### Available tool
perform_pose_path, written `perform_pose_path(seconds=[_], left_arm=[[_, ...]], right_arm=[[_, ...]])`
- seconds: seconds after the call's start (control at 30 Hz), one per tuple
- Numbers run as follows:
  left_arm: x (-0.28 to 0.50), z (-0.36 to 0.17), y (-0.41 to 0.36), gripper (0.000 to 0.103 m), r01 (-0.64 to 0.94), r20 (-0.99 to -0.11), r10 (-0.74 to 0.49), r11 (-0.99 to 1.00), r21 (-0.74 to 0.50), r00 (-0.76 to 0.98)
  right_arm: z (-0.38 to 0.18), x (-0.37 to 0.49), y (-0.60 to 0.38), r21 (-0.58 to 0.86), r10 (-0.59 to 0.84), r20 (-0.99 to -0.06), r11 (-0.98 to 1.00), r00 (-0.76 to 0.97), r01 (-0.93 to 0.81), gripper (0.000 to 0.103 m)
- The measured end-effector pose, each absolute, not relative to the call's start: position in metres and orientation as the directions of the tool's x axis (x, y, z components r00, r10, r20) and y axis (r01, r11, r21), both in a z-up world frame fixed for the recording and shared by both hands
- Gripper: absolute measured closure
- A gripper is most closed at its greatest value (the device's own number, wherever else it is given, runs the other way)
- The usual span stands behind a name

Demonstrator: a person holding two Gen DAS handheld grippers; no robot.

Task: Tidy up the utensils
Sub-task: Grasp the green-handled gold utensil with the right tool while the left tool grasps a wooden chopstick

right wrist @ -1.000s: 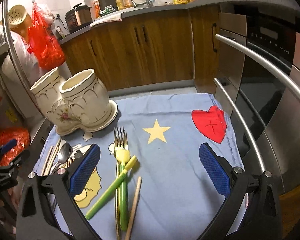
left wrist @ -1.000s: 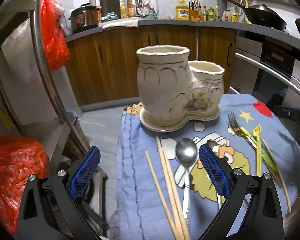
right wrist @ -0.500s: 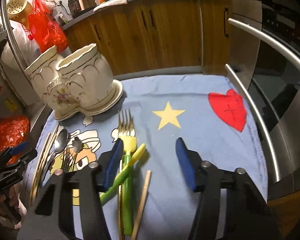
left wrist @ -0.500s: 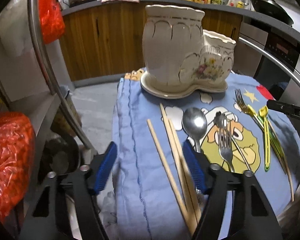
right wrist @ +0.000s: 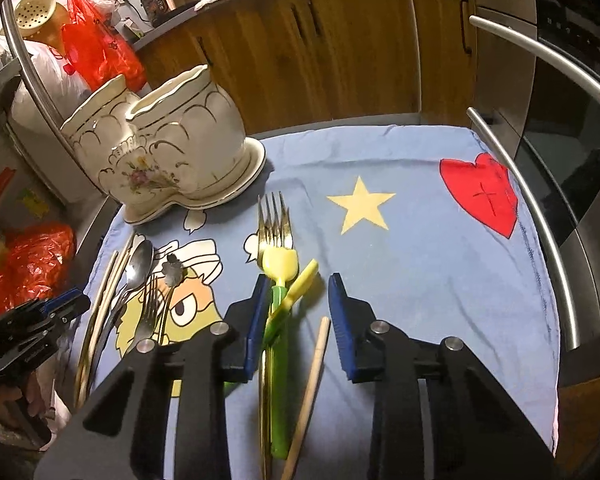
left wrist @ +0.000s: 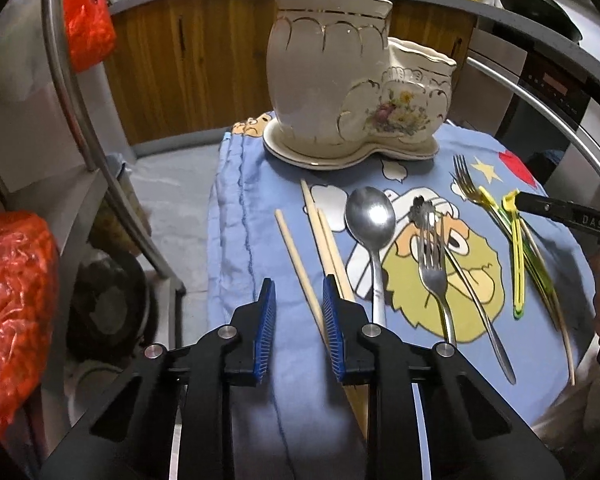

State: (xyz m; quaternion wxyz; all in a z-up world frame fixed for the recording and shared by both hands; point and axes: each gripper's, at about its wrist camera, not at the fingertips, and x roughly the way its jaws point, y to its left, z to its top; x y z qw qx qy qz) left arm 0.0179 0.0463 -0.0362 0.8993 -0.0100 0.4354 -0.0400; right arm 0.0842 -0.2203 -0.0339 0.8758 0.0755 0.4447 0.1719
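Chopstick (left wrist: pixel 300 264) between the closing left gripper (left wrist: pixel 298 300) fingers, lower end hidden, right gripper (right wrist: pixel 298 300) closing around green-handled utensils (right wrist: pixel 278 320), contact unclear.

Each camera sits just behind its gripper's two fingers, tilted steeply down and close over the blue cloth (left wrist: pixel 256 208). The left view looks from the cloth's left edge, the right from its middle. Both share the ceramic holder (left wrist: pixel 340 92) (and the wooden cabinets (right wrist: pixel 340 52) behind).
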Motion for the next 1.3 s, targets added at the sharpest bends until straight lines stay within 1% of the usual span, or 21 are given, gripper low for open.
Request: perform_pose_path(seconds=[0.17, 0.3, 0.67, 0.77, 0.8, 0.83, 0.87, 0.9, 0.93, 1.17, 1.3], left_arm=[[0.015, -0.046, 0.045, 0.078, 0.055, -0.812, -0.088, 0.996, -0.069, 0.577], [0.014, -0.046, 0.047, 0.08, 0.049, -0.815, -0.083, 0.997, -0.066, 0.574], [0.017, -0.048, 0.038, 0.081, 0.075, -0.814, -0.076, 0.996, -0.04, 0.576], [0.017, -0.049, 0.036, 0.081, 0.073, -0.808, -0.067, 0.997, -0.03, 0.586], [0.017, -0.049, 0.035, 0.084, 0.071, -0.806, -0.06, 0.997, -0.023, 0.589], [0.018, -0.05, 0.036, 0.088, 0.068, -0.804, -0.054, 0.998, -0.017, 0.592], [0.019, -0.05, 0.037, 0.09, 0.064, -0.802, -0.051, 0.998, -0.016, 0.595], [0.019, -0.05, 0.038, 0.095, 0.06, -0.801, -0.048, 0.998, -0.015, 0.597], [0.02, -0.05, 0.039, 0.096, 0.06, -0.8, -0.048, 0.998, -0.015, 0.599], [0.021, -0.049, 0.041, 0.098, 0.059, -0.786, -0.071, 0.997, -0.044, 0.614], [0.017, -0.041, 0.041, 0.098, 0.07, -0.762, -0.092, 0.996, -0.061, 0.641]], right_arm=[[-0.036, 0.083, -0.217, 0.286, 0.37, -0.757, 0.929, 0.538, -0.236, 0.073], [-0.036, 0.081, -0.218, 0.286, 0.372, -0.758, 0.928, 0.537, -0.238, 0.073], [-0.037, 0.088, -0.218, 0.295, 0.37, -0.757, 0.929, 0.538, -0.223, 0.073], [-0.042, 0.095, -0.218, 0.31, 0.376, -0.759, 0.927, 0.531, -0.213, 0.075], [-0.044, 0.097, -0.218, 0.32, 0.383, -0.759, 0.924, 0.526, -0.21, 0.08], [-0.047, 0.1, -0.218, 0.335, 0.391, -0.762, 0.92, 0.516, -0.202, 0.084], [-0.049, 0.102, -0.219, 0.349, 0.4, -0.762, 0.916, 0.509, -0.197, 0.085], [-0.05, 0.102, -0.219, 0.358, 0.406, -0.759, 0.913, 0.51, -0.194, 0.088], [-0.049, 0.101, -0.22, 0.361, 0.408, -0.753, 0.912, 0.516, -0.193, 0.09], [-0.033, 0.09, -0.225, 0.372, 0.418, -0.711, 0.906, 0.566, -0.202, 0.094], [-0.02, 0.083, -0.227, 0.389, 0.439, -0.674, 0.895, 0.594, -0.221, 0.096]])
